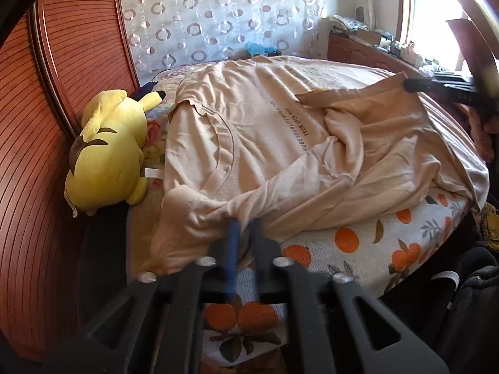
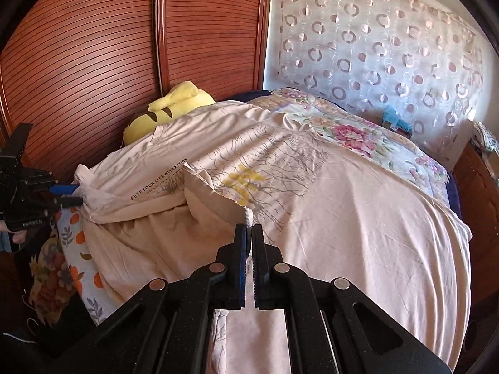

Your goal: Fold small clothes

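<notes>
A pale beige T-shirt (image 1: 280,131) with small black lettering and a grey-and-yellow print lies spread on the bed; it also shows in the right wrist view (image 2: 327,187). My left gripper (image 1: 244,227) is shut on the shirt's near sleeve end and shows in the right wrist view (image 2: 73,194) at the far left, pinching bunched fabric. My right gripper (image 2: 248,229) is shut on a lifted edge of the shirt, which folds over toward the lettering. In the left wrist view the right gripper (image 1: 411,84) holds the far corner at the right.
A yellow plush toy (image 1: 109,152) lies at the left against the ribbed wooden wardrobe (image 1: 37,124). An orange-print sheet (image 1: 358,249) covers the near bed edge, a floral quilt (image 2: 358,134) the far side. A cluttered wooden dresser (image 1: 368,46) stands by the window.
</notes>
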Motion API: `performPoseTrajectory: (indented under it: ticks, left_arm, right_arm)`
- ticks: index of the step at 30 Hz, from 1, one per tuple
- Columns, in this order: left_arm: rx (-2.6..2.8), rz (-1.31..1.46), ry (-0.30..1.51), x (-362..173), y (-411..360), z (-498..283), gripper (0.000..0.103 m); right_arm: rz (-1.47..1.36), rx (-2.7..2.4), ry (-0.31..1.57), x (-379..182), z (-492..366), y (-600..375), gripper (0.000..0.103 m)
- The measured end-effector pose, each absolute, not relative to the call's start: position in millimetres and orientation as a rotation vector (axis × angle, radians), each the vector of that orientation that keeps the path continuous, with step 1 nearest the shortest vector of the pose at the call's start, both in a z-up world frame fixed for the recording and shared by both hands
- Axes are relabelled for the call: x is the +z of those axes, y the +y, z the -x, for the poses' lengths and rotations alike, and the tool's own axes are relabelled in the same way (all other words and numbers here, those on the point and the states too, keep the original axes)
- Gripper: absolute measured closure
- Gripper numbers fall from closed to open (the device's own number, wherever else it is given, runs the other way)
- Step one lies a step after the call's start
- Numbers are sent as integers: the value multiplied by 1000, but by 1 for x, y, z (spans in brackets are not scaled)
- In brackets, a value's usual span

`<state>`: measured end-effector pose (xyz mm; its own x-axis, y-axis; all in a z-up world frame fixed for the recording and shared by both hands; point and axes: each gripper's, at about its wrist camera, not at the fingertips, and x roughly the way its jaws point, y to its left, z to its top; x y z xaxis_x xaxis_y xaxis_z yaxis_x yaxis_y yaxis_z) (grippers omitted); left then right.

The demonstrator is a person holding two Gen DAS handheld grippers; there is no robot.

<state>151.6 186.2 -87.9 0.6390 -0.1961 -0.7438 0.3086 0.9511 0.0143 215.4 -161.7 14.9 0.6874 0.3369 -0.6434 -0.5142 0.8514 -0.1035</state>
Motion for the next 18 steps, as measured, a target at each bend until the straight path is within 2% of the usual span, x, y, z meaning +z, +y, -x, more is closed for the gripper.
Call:
performPoseTrajectory:
  ticks: [10, 18]
  left_arm:
    - [-287, -171, 794, -61, 209, -125, 100]
    - [-225, -95, 783, -39, 258, -102, 100]
  right_arm:
    - [272, 499, 660, 14, -223, -167, 100]
    - [225, 616, 663, 23, -211, -161, 100]
